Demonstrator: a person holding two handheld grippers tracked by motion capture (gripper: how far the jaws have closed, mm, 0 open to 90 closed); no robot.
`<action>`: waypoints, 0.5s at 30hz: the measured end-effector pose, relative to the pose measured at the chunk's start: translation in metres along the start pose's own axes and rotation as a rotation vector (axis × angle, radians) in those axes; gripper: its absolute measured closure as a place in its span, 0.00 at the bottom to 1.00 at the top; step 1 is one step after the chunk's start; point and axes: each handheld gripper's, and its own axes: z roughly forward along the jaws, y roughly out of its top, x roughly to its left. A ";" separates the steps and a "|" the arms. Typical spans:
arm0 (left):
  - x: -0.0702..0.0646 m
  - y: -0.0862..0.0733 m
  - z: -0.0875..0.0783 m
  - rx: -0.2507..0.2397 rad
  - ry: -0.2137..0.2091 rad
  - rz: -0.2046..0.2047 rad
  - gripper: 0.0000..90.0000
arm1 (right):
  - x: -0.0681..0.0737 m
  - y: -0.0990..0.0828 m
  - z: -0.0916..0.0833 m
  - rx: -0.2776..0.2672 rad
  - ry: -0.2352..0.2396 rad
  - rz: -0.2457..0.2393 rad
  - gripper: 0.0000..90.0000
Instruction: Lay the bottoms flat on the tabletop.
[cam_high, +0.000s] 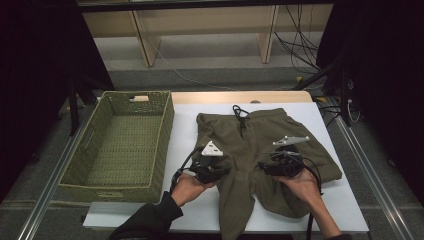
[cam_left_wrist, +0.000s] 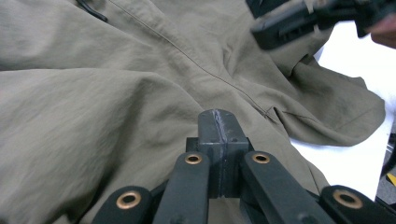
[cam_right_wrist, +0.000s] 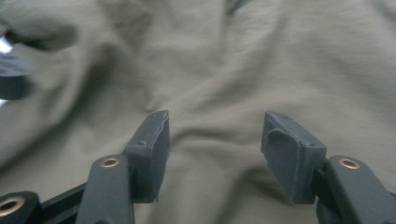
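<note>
Olive-green shorts (cam_high: 260, 140) lie spread on the white table (cam_high: 340, 200), waistband and black drawstring (cam_high: 240, 114) at the far side. My left gripper (cam_high: 220, 171) rests over the left leg of the garment, its jaws pressed together with no cloth seen between them (cam_left_wrist: 222, 128). My right gripper (cam_high: 266, 168) sits over the right leg, facing the left one. Its jaws stand apart (cam_right_wrist: 215, 135) above the wrinkled fabric (cam_right_wrist: 224, 70), gripping nothing. The right gripper's dark body (cam_left_wrist: 289, 23) also appears at the top right of the left gripper view.
A green woven basket (cam_high: 167, 125) with nothing in it stands on the left part of the table, close to the shorts. Wooden furniture legs and cables lie on the floor beyond the table's far edge. Bare white tabletop (cam_left_wrist: 355, 154) shows right of the shorts.
</note>
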 end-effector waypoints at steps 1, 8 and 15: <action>0.000 0.001 0.003 0.000 -0.002 -0.004 0.99 | 0.004 0.000 0.003 0.007 0.010 -0.014 0.48; 0.005 -0.001 0.007 0.008 -0.005 -0.010 0.99 | 0.031 -0.002 0.017 0.055 0.057 -0.079 0.49; 0.012 -0.006 0.001 -0.004 -0.020 -0.031 0.96 | 0.042 -0.004 0.022 0.073 0.072 -0.109 0.48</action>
